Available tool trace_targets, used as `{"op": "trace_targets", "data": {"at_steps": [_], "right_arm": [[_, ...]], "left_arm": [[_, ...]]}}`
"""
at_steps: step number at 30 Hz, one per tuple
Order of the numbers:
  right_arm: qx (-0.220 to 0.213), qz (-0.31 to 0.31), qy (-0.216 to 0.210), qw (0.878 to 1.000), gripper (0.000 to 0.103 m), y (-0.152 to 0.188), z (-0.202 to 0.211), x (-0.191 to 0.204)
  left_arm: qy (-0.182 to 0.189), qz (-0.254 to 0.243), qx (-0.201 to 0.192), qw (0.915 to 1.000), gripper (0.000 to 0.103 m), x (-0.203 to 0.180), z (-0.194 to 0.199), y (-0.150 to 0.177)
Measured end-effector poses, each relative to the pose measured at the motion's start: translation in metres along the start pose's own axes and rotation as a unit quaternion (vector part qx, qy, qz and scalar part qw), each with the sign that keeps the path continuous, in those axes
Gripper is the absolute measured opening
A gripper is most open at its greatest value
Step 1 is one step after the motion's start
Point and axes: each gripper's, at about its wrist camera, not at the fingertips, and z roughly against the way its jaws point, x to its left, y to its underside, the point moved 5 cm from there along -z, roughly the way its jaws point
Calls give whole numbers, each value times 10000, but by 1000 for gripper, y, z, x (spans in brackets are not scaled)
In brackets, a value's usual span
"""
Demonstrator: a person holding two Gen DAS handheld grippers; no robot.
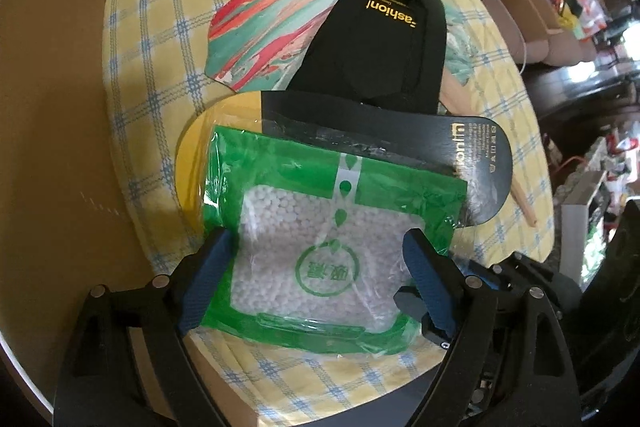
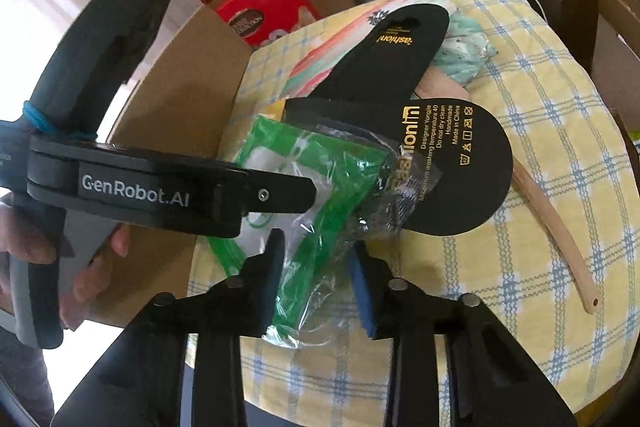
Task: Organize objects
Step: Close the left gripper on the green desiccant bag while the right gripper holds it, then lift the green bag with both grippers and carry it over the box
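Observation:
A green plastic bag of white beads (image 1: pixel 320 247) lies on the yellow checked cloth (image 1: pixel 152 39), partly over a black round card (image 1: pixel 472 155). My left gripper (image 1: pixel 320 251) is open, its blue pads on either side of the bag. In the right wrist view my right gripper (image 2: pixel 318 267) has its fingers around the bag's (image 2: pixel 316 187) near corner with a gap left, so it reads open. The left gripper body (image 2: pixel 160 191) crosses the bag from the left. A black fabric piece (image 1: pixel 384 39) and a striped painted card (image 1: pixel 272 23) lie behind.
A wooden shoehorn (image 2: pixel 556 223) lies on the cloth to the right. A cardboard box (image 2: pixel 188 99) with a red packet (image 2: pixel 264 11) stands at the left. A mint cloth (image 2: pixel 464 51) and clutter sit beyond the table.

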Motion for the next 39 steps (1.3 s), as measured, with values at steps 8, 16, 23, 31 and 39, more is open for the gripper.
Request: {"op": "trace_targets", "data": {"at_steps": [8, 16, 23, 31, 39], "right_arm": [[-253, -27, 218, 9994, 14, -7, 31, -21], [-72, -139, 506, 9986, 14, 0, 29, -53], [-65, -62, 699, 9975, 19, 0, 27, -54], [10, -53, 613, 9981, 33, 0, 19, -46], [-158, -51, 565, 9983, 22, -6, 27, -34]], "left_arm": [[822, 96, -54, 9966, 81, -15, 9, 6], [354, -191, -382, 9985, 84, -20, 26, 8], [179, -107, -61, 9998, 83, -15, -1, 20], [88, -242, 49, 9997, 77, -22, -12, 31], [151, -141, -189, 9996, 50, -23, 3, 33]]}}
